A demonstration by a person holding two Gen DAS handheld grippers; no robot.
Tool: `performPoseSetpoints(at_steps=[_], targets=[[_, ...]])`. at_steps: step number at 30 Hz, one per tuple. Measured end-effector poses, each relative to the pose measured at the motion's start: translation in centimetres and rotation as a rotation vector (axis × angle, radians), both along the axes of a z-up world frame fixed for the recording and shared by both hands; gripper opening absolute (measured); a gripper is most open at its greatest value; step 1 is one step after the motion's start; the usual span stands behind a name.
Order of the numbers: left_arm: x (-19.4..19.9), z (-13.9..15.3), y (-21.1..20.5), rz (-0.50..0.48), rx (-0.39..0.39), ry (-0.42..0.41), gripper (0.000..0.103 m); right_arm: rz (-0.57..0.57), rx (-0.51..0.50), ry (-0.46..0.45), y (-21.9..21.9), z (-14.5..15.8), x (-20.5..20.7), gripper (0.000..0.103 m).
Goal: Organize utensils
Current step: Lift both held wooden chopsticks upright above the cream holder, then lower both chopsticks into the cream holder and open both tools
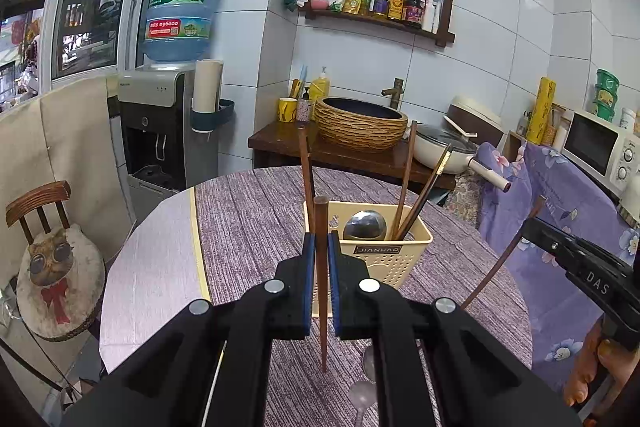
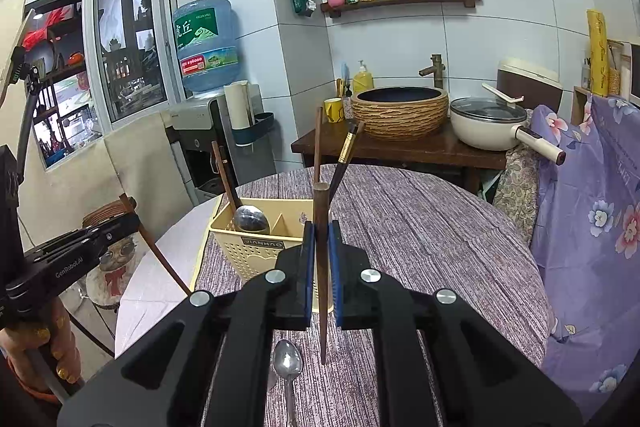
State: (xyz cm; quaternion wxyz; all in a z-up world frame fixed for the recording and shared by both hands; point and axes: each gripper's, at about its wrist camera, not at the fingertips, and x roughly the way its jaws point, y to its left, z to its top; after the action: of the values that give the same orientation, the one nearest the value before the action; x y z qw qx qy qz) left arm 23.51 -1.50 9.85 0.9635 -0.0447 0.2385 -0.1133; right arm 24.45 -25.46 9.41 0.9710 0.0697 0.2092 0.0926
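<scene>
Both tools are loaded right now. The left tool is clamped on a dark brown wooden chopstick, pinched between its blue pads so the stick stands nearly upright, thick end up and thin tip hanging just above the purple woven tabletop. The right tool is doing the same thing with its own brown wooden chopstick, also gripped around mid-length and pointing tip down.

That upright hold makes sense to me: the target looks like the cream perforated plastic utensil caddy sitting mid-tabletop, and things only go in from the top, so a vertical stick can just drop tip first into a slot.

The caddy already holds a few sticks leaning against its walls, some wooden chopsticks plus a black one with a gold band, and a steel ladle-type spoon bowl-up in the left compartment (there's a divider, easier to see from the right wrist view). Both tools sit on the near side of the caddy, close to it but not over the opening yet.

Still loose: a small shiny metal spoon lying flat on the tabletop just below the right tool. So my guess is the job's maybe halfway, with these two chopsticks next and the spoon after. The risk is a stick twisting in the pads, since it's thin and smooth.
</scene>
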Motion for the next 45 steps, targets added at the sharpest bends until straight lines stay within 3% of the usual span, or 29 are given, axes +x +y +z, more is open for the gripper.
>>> performPoseSetpoints(at_steps=[8,16,19,22,27,37,45], targets=[[0.6,3.3,0.7,-0.060,-0.049,0.007,0.008,0.067,0.044,-0.002,-0.2,3.7,0.8,0.008],[1.6,12.4,1.2,-0.085,-0.100,-0.131,0.008,0.069,0.049,-0.122,0.7,12.6,2.2,0.008],[3.1,14.1,0.8,-0.059,-0.099,-0.155,0.008,0.046,0.046,-0.152,1.3,14.9,3.4,0.008],[4.7,14.6,0.6,-0.045,-0.106,-0.166,0.008,0.020,0.044,-0.159,1.6,15.4,4.8,0.008],[6.5,12.9,0.1,-0.003,-0.064,-0.190,0.008,-0.015,0.025,-0.138,2.3,12.7,7.3,0.008],[8.9,5.4,-0.8,0.003,-0.013,-0.059,0.008,-0.017,0.028,-0.026,3.1,5.9,10.7,0.008],[10.2,0.8,-1.4,-0.011,0.007,0.028,0.008,-0.016,0.023,0.000,3.0,3.1,11.6,0.008]])
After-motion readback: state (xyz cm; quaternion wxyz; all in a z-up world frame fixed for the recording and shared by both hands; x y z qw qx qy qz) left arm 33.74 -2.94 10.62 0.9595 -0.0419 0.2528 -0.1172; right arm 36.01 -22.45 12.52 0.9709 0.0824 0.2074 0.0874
